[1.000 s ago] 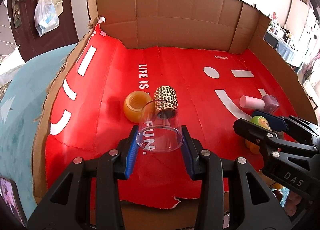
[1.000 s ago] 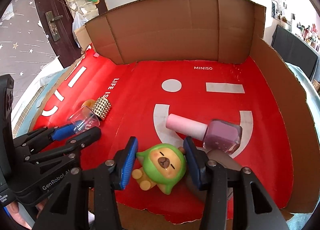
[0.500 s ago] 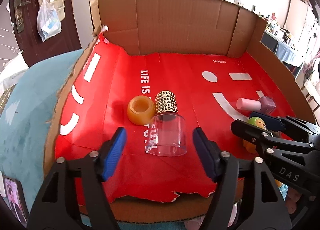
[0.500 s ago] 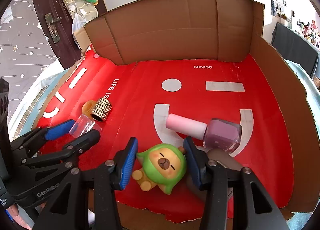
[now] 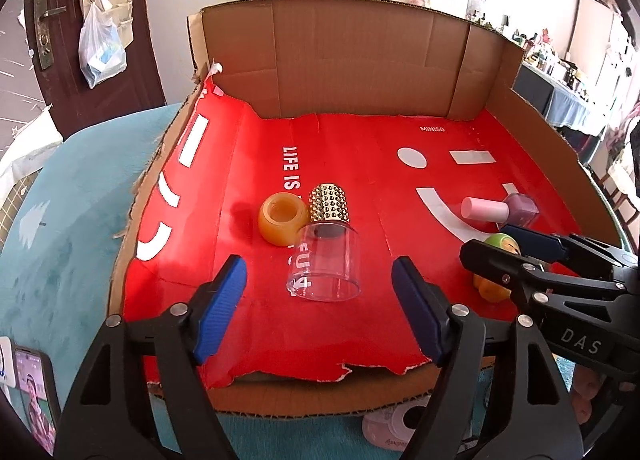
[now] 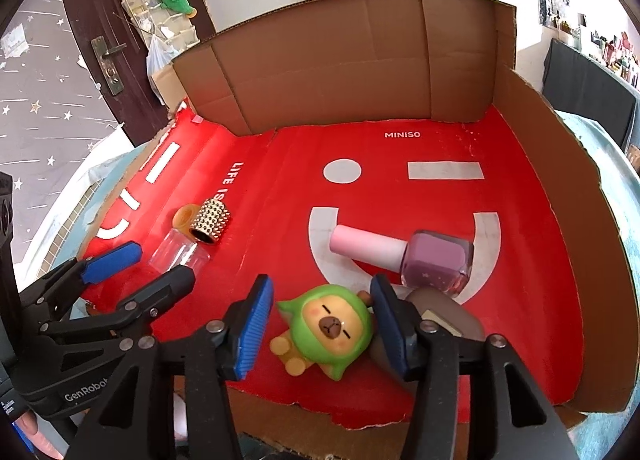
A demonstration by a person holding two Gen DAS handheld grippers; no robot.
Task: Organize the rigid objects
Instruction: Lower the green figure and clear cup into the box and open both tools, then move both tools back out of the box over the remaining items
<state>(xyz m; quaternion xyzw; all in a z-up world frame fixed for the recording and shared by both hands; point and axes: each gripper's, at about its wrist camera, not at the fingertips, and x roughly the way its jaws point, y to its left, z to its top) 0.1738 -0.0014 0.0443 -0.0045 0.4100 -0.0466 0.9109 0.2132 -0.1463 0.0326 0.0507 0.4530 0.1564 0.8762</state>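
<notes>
A clear plastic cup (image 5: 324, 264) lies on its side on the red liner (image 5: 360, 164), mouth toward me. My left gripper (image 5: 320, 292) straddles it, jaws opening, both pads well clear. A gold studded cap (image 5: 329, 204) and an orange ring (image 5: 282, 218) sit just behind the cup. My right gripper (image 6: 322, 320) has its jaws opening around a green-hooded capybara toy (image 6: 332, 332), with a gap at the left pad. A pink-capped nail polish bottle (image 6: 404, 256) lies behind the toy. The left gripper (image 6: 148, 272) and the cup (image 6: 180, 256) also show in the right wrist view.
Cardboard box walls (image 5: 352, 60) rise at the back and the right (image 6: 568, 220); the front edge is low and torn. A brown object (image 6: 444, 320) lies under the right finger. A teal cushion (image 5: 72, 220), a phone (image 5: 34, 396) and a tape roll (image 5: 392, 424) lie outside the box.
The left gripper let go of the clear cup, spread wide and drew back a little; the cup now lies on the liner. The right jaws widened slightly around the toy.
</notes>
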